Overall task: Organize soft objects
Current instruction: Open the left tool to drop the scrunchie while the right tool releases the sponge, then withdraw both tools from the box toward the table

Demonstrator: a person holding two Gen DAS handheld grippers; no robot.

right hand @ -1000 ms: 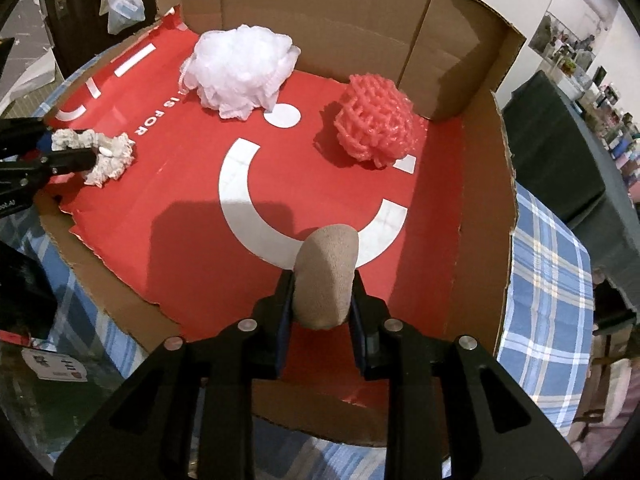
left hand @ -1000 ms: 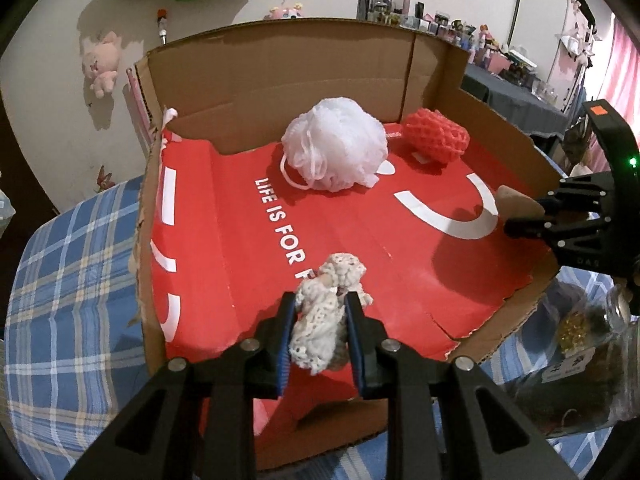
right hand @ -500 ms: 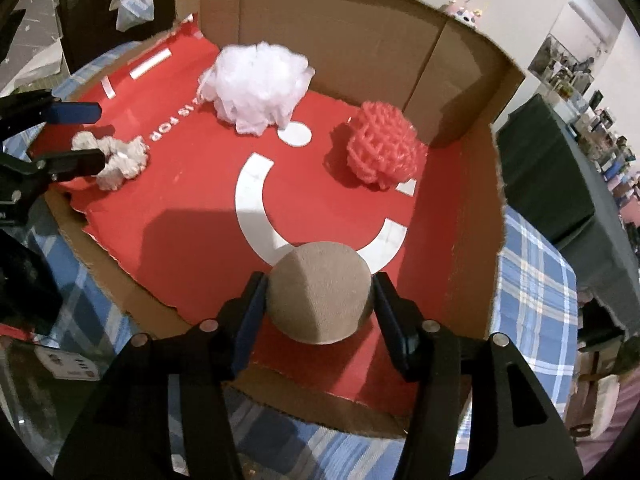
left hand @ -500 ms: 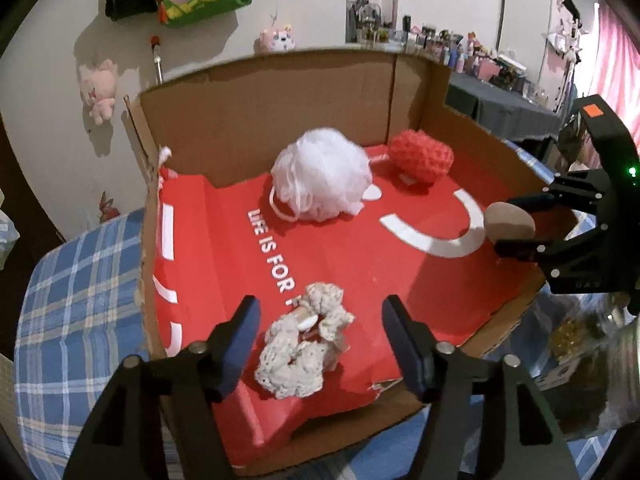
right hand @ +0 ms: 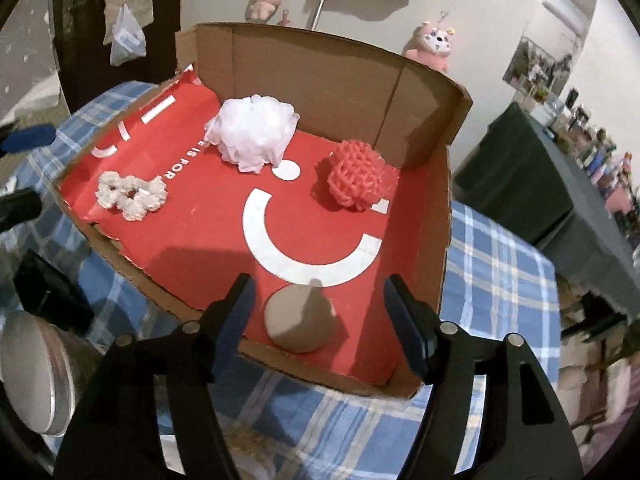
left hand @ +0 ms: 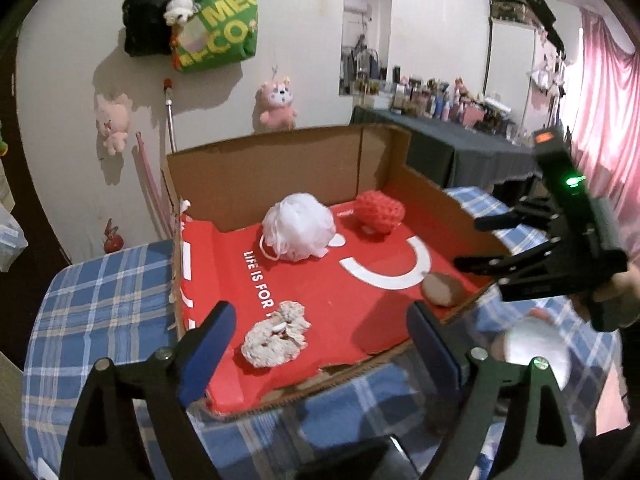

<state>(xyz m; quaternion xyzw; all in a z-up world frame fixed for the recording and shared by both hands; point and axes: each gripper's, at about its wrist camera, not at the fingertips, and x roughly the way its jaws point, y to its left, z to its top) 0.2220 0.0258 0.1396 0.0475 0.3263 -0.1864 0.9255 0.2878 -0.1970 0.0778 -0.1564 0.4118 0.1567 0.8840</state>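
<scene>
A shallow cardboard box [left hand: 280, 168] [right hand: 320, 76] with a red printed floor holds four soft things. A cream crochet scrunchie [left hand: 276, 336] [right hand: 132, 194] lies near the front left edge. A brown sponge [left hand: 442, 288] [right hand: 300, 322] lies at the front right edge. A white bath pouf [left hand: 298, 226] [right hand: 252, 134] and a red mesh ball [left hand: 378, 212] [right hand: 358, 178] sit at the back. My left gripper [left hand: 320, 334] is open and empty, raised just before the scrunchie. My right gripper [right hand: 320, 314] [left hand: 472, 240] is open and empty, above the sponge.
The box rests on a blue plaid tablecloth [left hand: 92, 304] [right hand: 500, 264]. A clear jar with a metal lid [right hand: 36, 372] and a dark object [right hand: 48, 296] stand before the box. Plush toys and a green bag [left hand: 216, 28] hang on the wall behind.
Both grippers opened and pulled back and up. The left one let go of the scrunchie, the right one let go of the brown sponge; both things now lie on the box floor.
</scene>
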